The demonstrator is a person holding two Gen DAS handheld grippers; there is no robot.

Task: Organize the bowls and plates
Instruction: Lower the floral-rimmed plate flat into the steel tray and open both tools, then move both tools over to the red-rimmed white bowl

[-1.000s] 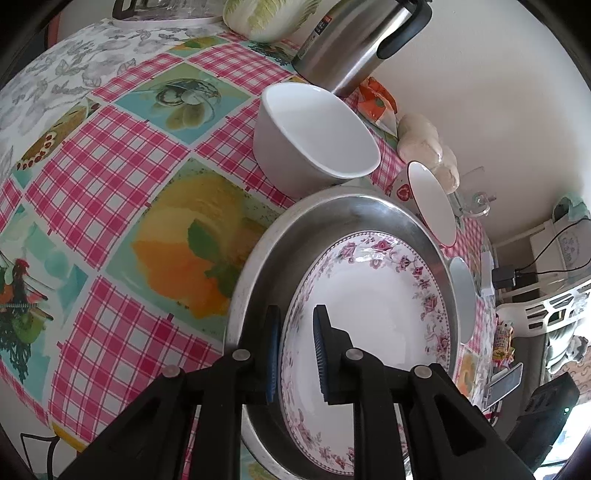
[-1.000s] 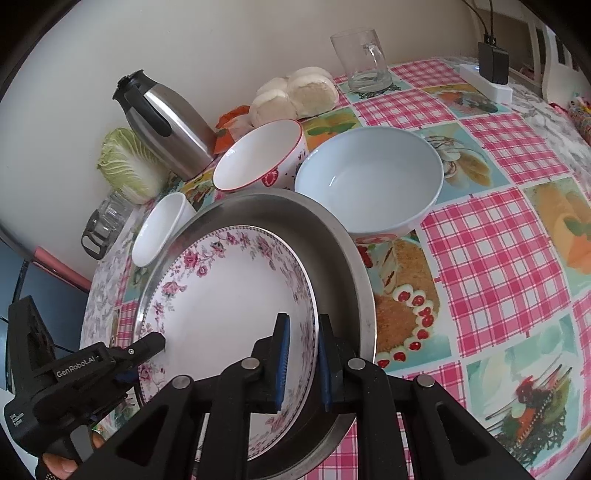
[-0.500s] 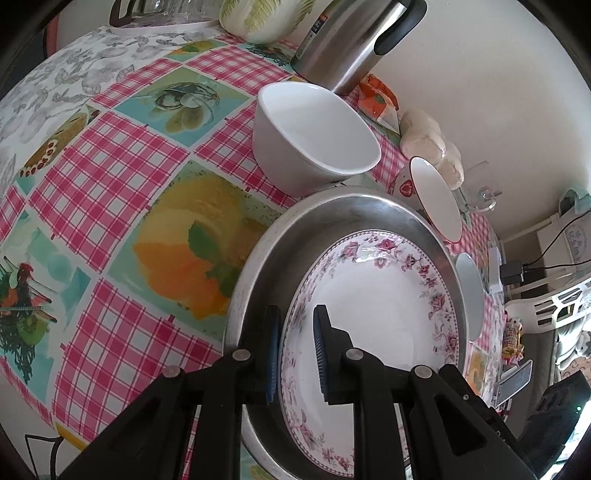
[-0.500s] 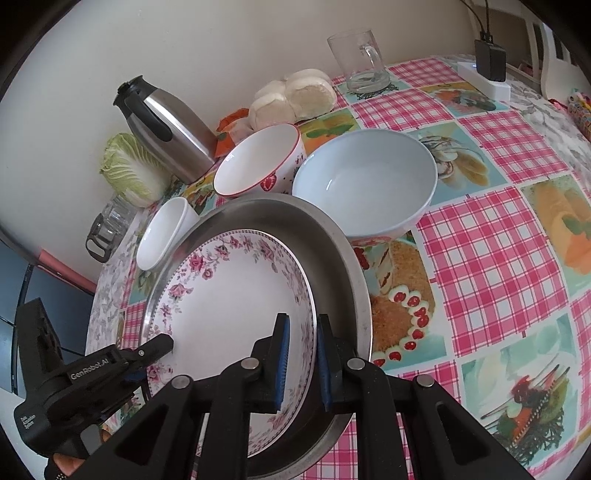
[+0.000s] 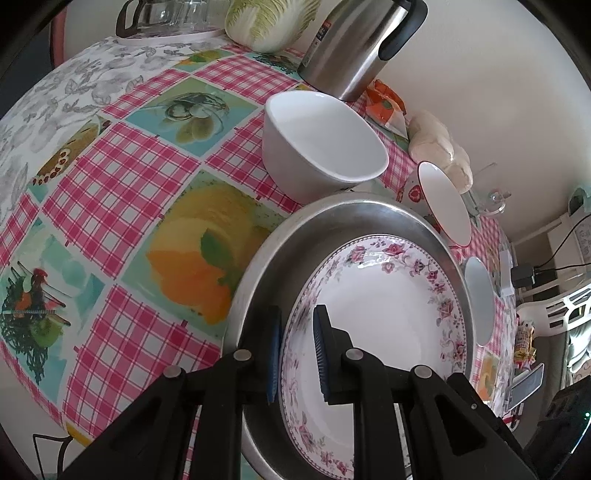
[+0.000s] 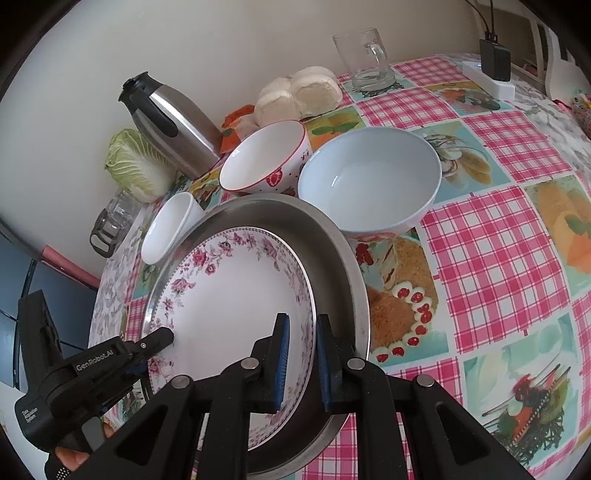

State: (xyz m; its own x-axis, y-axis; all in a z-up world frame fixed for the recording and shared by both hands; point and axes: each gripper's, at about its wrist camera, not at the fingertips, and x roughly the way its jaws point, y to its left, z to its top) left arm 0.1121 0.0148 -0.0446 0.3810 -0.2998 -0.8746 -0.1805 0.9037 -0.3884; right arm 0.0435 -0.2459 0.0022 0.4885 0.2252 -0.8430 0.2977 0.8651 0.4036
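Note:
A floral-rimmed white plate (image 5: 376,325) (image 6: 229,299) lies inside a wide steel pan (image 5: 332,221) (image 6: 343,258). My left gripper (image 5: 297,347), also seen from the right wrist view (image 6: 159,338), grips the plate's rim on one side. My right gripper (image 6: 301,354) grips the rim on the opposite side. A small white bowl (image 5: 321,144) (image 6: 166,229), a strawberry-print bowl (image 6: 266,158) (image 5: 443,203) and a large pale blue bowl (image 6: 373,177) (image 5: 478,299) stand around the pan on the checked tablecloth.
A steel thermos jug (image 6: 170,122) (image 5: 354,44), a cabbage (image 6: 136,162), wrapped buns (image 6: 299,92) and a glass mug (image 6: 365,59) stand along the wall. A power strip (image 6: 491,77) lies at the far right. A glass jug (image 5: 166,14) sits at the table's far left.
Both wrist views have shifted slightly; the plate and both gripper holds look the same. The bowls have not moved.

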